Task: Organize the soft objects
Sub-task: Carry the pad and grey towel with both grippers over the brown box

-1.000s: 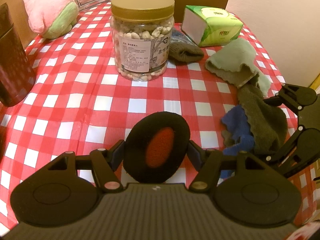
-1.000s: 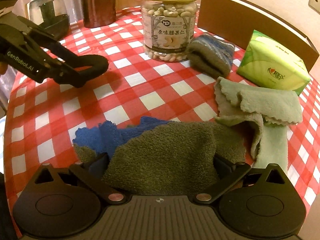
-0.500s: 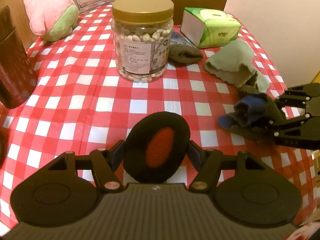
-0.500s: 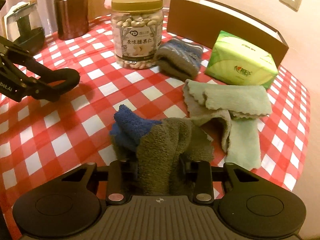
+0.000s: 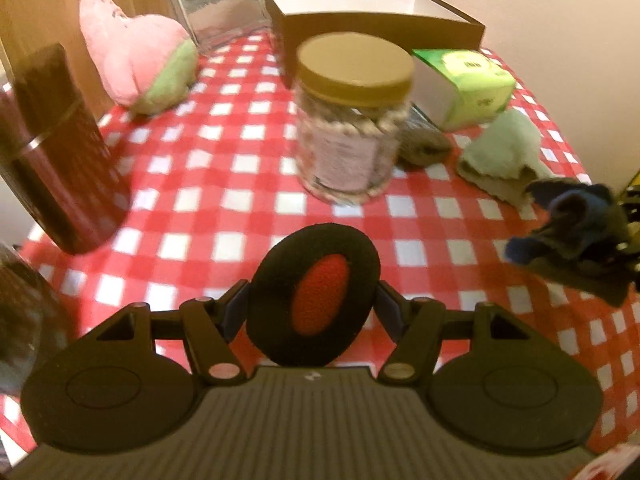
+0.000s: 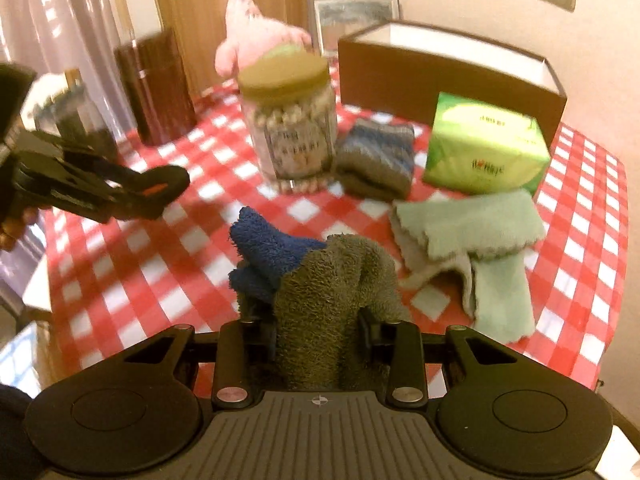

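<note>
The brown box (image 6: pixel 448 76) at twelve o'clock on the bench (image 6: pixel 132 264) shows nothing inside, so I judge sorting barely begun. Pale green cloth (image 6: pixel 476 236), striped sock (image 6: pixel 376 156) and pink plush (image 6: pixel 256 36) lie outside it. Right tongs (image 6: pixel 316 332) clench the olive-and-blue towel (image 6: pixel 324 280), lifted at six o'clock; left tongs (image 5: pixel 314 308) clench a black-and-red pad (image 5: pixel 316 296). Box floor hidden.

Both tools are matte black: the left gripper (image 5: pixel 314 312) and the right gripper (image 6: pixel 318 336) each have a ribbed grey-black plate at the base with a small crosshair mark, flanked by two rounded housings with shallow oval recesses. Angular linkage arms run inward from these, pinned with silver round-headed screws, and blue strips line the left gripper's fingers (image 5: pixel 236 312). Bare fingertips of the person's left hand (image 6: pixel 14 226) show at the edge of the right wrist view.
</note>
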A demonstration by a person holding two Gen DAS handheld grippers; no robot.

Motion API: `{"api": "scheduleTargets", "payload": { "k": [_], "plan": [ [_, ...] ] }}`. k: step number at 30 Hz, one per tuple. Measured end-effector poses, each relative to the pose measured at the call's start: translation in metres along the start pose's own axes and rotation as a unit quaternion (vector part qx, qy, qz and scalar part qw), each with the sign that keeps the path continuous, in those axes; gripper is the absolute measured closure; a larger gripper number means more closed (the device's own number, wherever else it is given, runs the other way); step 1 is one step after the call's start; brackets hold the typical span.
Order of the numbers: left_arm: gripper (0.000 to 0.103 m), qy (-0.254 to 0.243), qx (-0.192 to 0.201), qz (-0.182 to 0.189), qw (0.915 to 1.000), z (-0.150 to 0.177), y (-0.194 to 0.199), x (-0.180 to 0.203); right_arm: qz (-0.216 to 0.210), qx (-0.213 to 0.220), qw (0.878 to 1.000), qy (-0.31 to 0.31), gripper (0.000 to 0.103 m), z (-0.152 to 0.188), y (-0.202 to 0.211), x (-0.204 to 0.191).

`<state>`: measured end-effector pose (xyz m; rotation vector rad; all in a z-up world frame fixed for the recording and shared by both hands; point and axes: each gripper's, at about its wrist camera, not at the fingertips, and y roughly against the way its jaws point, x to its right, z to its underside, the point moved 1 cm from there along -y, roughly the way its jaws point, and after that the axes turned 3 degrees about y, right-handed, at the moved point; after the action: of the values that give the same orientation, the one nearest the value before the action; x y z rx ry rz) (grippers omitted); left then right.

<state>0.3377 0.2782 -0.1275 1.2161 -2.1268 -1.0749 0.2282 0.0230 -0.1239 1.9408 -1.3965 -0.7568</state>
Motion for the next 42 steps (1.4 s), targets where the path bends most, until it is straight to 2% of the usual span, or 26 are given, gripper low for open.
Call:
{"api": "scheduleTargets", "payload": {
  "k": [6,11,18,24,28,34,42],
  "plan": [
    [0.038,-0.015,0.029,-0.021,0.9992,-0.037,0.004,-0.022,0.001,0.032,0.999,-0.007,0.067,-0.035,0.011,0.004],
    [0.038,-0.028,0.061,-0.032,0.9972,-0.082,0.005,-0.034,0.007,0.067,0.998,-0.017,0.067,-0.075,0.013,0.017],
    [0.038,-0.054,0.112,-0.028,0.9919,-0.163,-0.005,-0.037,0.019,0.125,0.991,-0.042,0.067,-0.149,0.001,0.045],
    [0.038,-0.073,0.134,-0.008,0.9883,-0.232,-0.031,-0.028,0.029,0.163,0.983,-0.074,0.067,-0.211,-0.02,0.073],
    [0.038,-0.082,0.139,0.007,0.9869,-0.27,-0.053,-0.021,0.046,0.173,0.98,-0.083,0.067,-0.246,-0.038,0.091],
    [0.038,-0.089,0.127,0.021,0.9877,-0.319,-0.096,-0.012,0.073,0.177,0.977,-0.094,0.067,-0.283,-0.07,0.13],
    [0.038,-0.088,0.098,0.033,0.9907,-0.361,-0.157,0.0,0.109,0.15,0.972,-0.146,0.065,-0.304,-0.121,0.189]
  ]
}}
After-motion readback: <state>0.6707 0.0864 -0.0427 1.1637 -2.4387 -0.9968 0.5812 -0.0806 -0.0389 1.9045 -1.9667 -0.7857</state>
